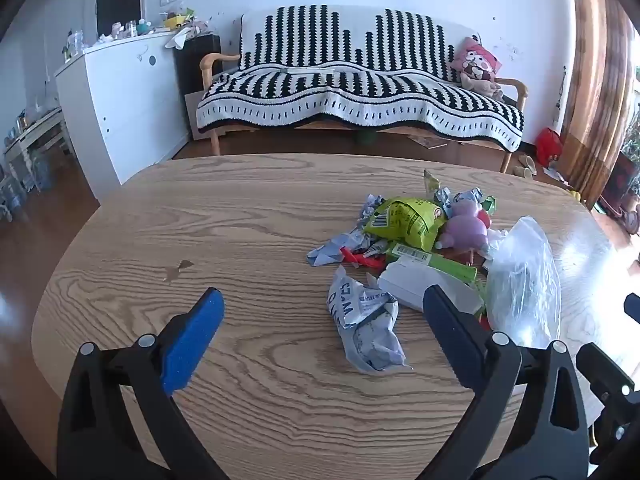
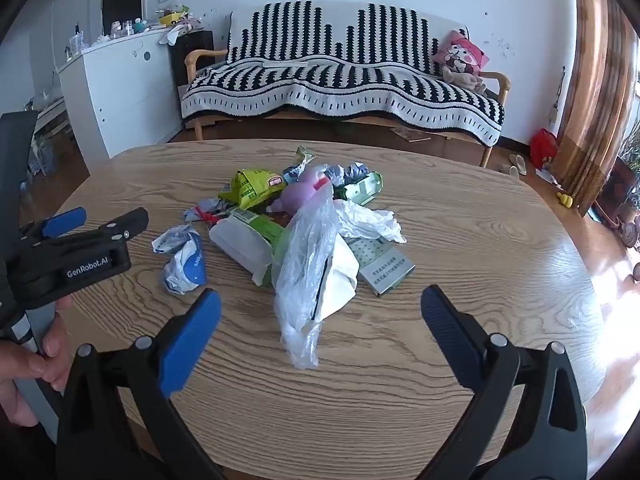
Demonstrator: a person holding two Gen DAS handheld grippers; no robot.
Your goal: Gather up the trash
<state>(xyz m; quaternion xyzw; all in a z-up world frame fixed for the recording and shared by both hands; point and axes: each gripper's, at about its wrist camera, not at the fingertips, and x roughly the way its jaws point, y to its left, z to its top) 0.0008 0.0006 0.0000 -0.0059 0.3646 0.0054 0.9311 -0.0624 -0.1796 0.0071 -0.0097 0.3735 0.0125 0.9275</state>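
Observation:
A pile of trash lies on the oval wooden table [image 1: 240,240]: a green snack bag [image 1: 404,220], a crumpled blue-white wrapper [image 1: 366,326], a white box [image 1: 416,286], a pink toy-like item [image 1: 466,228] and a clear plastic bag [image 1: 524,280]. My left gripper [image 1: 324,308] is open just above the table, the blue-white wrapper between its fingers. My right gripper [image 2: 320,306] is open, with the clear plastic bag [image 2: 308,272] between its fingers. The right wrist view also shows the green bag [image 2: 254,188], the wrapper [image 2: 184,260], white tissue [image 2: 368,220], a green carton [image 2: 386,268] and the left gripper [image 2: 96,220] at left.
A sofa [image 1: 360,92] with a black-and-white throw stands behind the table. A white cabinet [image 1: 120,92] stands at the back left. A brown curtain [image 1: 596,80] hangs at the right. The table's left half [image 1: 160,240] is bare wood.

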